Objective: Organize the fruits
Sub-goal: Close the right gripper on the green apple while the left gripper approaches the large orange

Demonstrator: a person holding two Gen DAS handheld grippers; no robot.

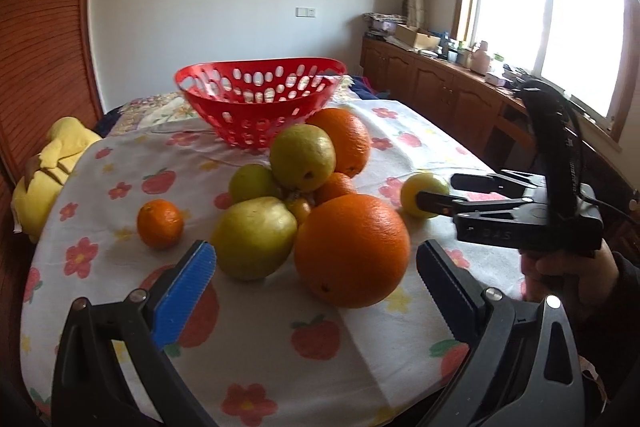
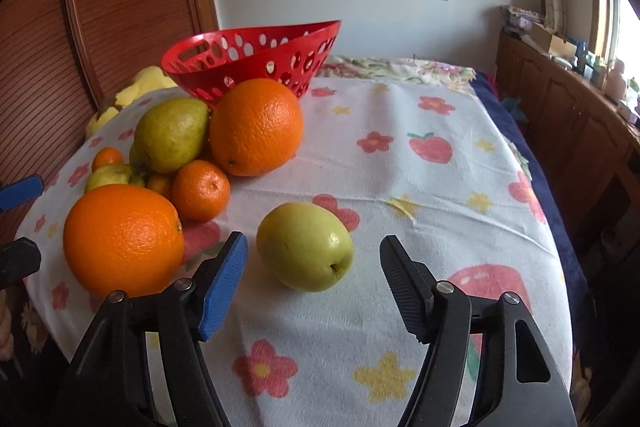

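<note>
Your right gripper stands released, a green apple between its fingers, touching neither pad; your left gripper gapes too, a big orange just ahead between its fingertips; the red basket sits beyond.

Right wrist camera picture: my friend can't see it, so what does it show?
The right tool stands open around a small green apple lying alone on a flowered tablecloth, its pads not touching the fruit. To the left sits a pile of oranges, pears and small tangerines, with a large orange nearest, and behind the pile a red basket with holes.
</note>
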